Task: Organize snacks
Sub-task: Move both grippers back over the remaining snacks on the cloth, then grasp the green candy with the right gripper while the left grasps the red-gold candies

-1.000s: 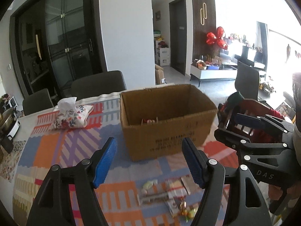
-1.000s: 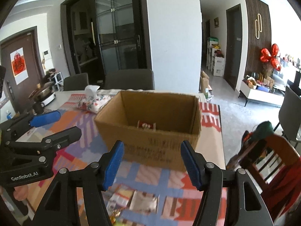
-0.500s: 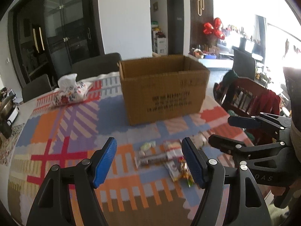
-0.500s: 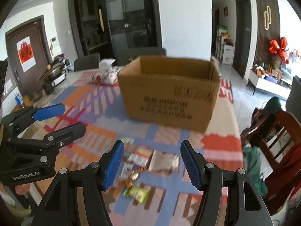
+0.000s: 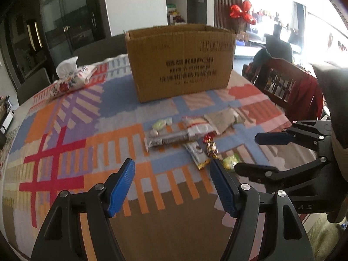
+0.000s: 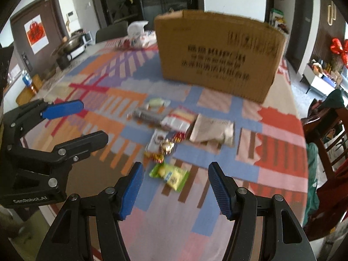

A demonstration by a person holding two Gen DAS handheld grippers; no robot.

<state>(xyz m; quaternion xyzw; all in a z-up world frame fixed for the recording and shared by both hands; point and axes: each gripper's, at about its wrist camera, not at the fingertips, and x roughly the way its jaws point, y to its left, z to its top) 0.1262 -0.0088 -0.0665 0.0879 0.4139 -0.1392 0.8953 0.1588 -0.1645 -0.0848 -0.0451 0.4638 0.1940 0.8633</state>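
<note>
- Both grippers have come down and tipped toward the table (image 5: 65, 117) since a second ago, so the cardboard box (image 5: 180, 63) that showed its inside now shows only its printed front wall.
- Left gripper (image 5: 174, 180) hangs over the near edge of the patterned tablecloth, its blue pads spread apart with nothing between them.
- Right gripper (image 6: 175, 182) is closing its jaws slightly; they are still apart, and the green-yellow snack packet (image 6: 170, 174) lies on the cloth just ahead of the gap, untouched by either pad.
- Snacks lie in a loose cluster between the box and the near edge, toward the table's right side.
- Long silver bar wrapper (image 5: 167, 140) lies crosswise at the cluster's left, with a pale green candy (image 5: 162, 124) just behind it.
- Red-and-white packet (image 6: 178, 120) touches the beige pouch (image 6: 214, 130), which is the piece closest to the right edge.
- Small red and gold foil candies (image 6: 167, 146) sit between those and the green-yellow packet, beside a white bar wrapper (image 5: 198, 152).
- Floral tissue pack (image 5: 71, 79) rests toward the far left edge, well apart from the snacks.
- Wooden chair (image 5: 289, 84) with red cloth draped on it stands beside the right edge.
</note>
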